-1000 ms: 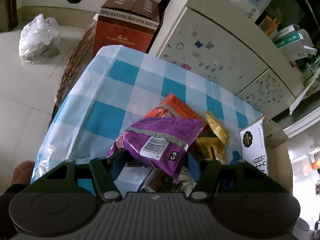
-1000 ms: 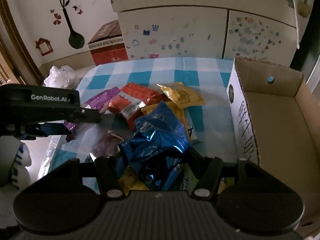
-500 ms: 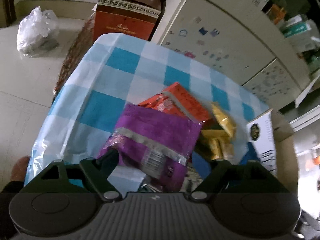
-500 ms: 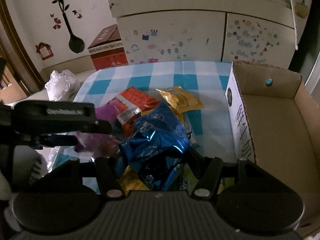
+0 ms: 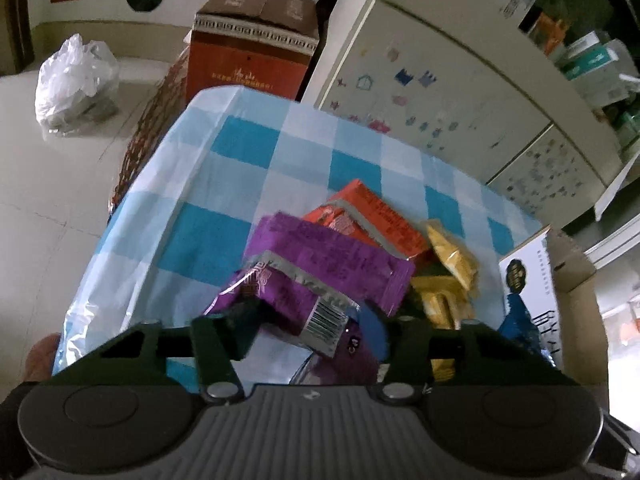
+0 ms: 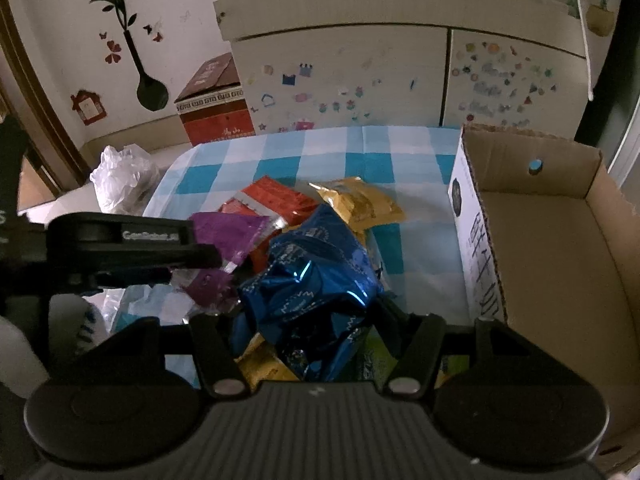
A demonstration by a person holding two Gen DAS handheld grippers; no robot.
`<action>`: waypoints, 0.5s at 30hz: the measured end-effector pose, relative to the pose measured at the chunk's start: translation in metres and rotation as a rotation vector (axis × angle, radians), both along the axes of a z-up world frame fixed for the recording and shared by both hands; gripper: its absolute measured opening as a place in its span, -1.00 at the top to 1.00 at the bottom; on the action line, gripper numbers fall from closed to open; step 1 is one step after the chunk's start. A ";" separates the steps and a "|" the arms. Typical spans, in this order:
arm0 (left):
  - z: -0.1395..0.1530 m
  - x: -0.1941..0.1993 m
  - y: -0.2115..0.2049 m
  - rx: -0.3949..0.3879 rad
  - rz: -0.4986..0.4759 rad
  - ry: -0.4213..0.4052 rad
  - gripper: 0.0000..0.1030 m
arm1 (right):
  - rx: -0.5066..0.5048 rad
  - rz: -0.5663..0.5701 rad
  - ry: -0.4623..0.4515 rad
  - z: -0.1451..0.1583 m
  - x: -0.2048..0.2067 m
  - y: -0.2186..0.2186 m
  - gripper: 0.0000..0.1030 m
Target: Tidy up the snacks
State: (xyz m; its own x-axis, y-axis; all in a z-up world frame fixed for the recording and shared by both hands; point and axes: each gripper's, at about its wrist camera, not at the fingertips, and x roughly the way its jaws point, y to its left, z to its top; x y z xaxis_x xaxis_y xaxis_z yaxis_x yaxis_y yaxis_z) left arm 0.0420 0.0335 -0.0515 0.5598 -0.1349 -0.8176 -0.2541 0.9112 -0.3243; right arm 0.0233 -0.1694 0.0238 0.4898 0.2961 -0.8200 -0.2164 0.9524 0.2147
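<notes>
Purple foil snack packet (image 5: 320, 280) pinched in the just-closed left gripper (image 5: 308, 320) and blue foil bag (image 6: 312, 276) clamped in the right gripper (image 6: 312, 332), both above the checked tablecloth (image 6: 360, 148), likely bound for the empty cardboard box (image 6: 560, 240) alongside.

Dim room: sticker-covered cream cabinet (image 6: 344, 80), pale tiled floor (image 5: 48, 184), seemingly flower decals on wall (image 6: 120, 8).
</notes>
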 end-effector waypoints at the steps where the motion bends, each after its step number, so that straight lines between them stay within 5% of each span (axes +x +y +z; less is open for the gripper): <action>1: 0.003 -0.001 0.000 0.005 -0.003 -0.009 -0.07 | 0.002 0.002 -0.004 0.001 0.000 0.000 -0.21; 6: 0.009 -0.002 -0.001 0.012 -0.025 -0.028 -0.02 | 0.006 0.005 -0.008 0.004 -0.001 0.001 -0.21; 7: 0.008 -0.001 -0.002 0.021 -0.035 -0.026 -0.14 | 0.006 0.004 -0.006 0.003 -0.001 0.001 -0.21; 10: -0.002 0.007 -0.007 0.078 -0.037 0.030 -0.92 | 0.006 0.003 -0.006 0.004 -0.001 0.001 -0.21; 15: -0.009 0.013 -0.013 0.154 -0.058 0.014 -0.96 | 0.008 0.004 -0.004 0.004 0.000 0.001 -0.21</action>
State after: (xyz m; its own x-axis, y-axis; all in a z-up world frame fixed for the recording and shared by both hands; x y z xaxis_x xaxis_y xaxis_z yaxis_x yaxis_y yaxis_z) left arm 0.0548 0.0202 -0.0602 0.5435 -0.0386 -0.8385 -0.2034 0.9631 -0.1761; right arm 0.0231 -0.1688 0.0274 0.4917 0.3046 -0.8157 -0.2210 0.9498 0.2215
